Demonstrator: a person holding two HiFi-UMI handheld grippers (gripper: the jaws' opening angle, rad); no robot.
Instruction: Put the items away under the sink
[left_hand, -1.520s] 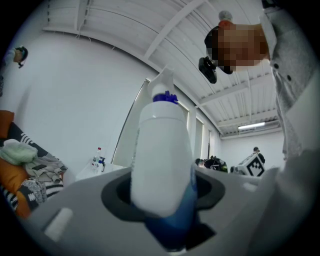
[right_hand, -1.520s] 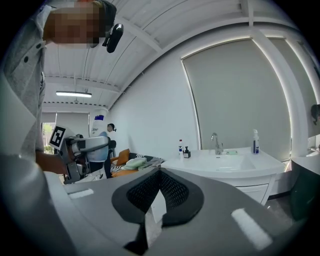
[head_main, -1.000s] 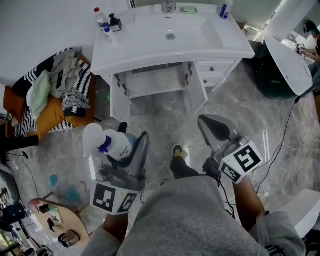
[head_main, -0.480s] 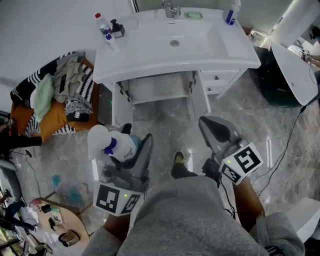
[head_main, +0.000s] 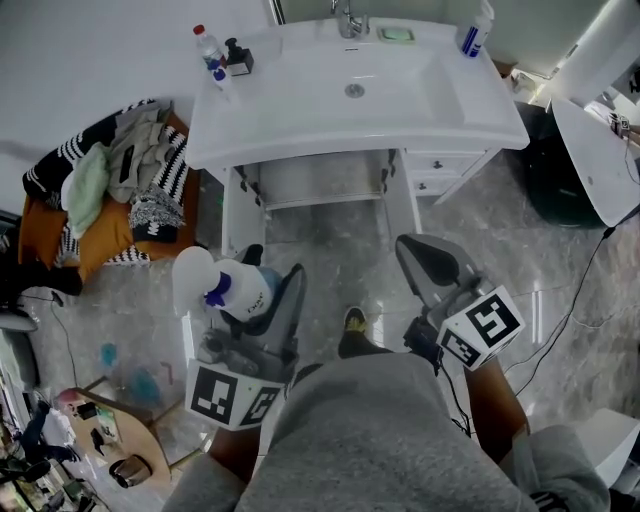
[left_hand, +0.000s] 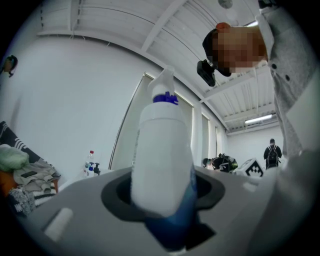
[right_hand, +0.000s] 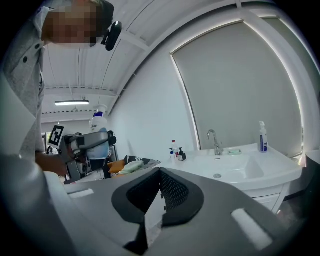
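Note:
A white spray bottle (head_main: 228, 290) with a blue collar stands upright between the jaws of my left gripper (head_main: 248, 297), which is shut on its body. In the left gripper view the spray bottle (left_hand: 162, 160) fills the middle, its nozzle at the top. My right gripper (head_main: 428, 258) hangs to the right of it, jaws together with nothing between them. The white sink vanity (head_main: 300, 110) lies ahead, and the cupboard under the sink (head_main: 320, 180) stands with both doors swung open. The right gripper view shows the sink (right_hand: 235, 167) to the right and the left gripper (right_hand: 87, 142) with the bottle to the left.
Small bottles (head_main: 212, 52) stand at the counter's back left, a pump bottle (head_main: 476, 27) and a soap dish (head_main: 397, 34) at the back. A pile of clothes (head_main: 115, 190) lies left of the vanity. A cable (head_main: 565, 300) runs across the floor at right. My shoe (head_main: 352, 322) is on the marble floor.
The vanity has slid a little lower and nearer in the head view as I came toward it. Both grippers keep their places before me, the bottle still held.

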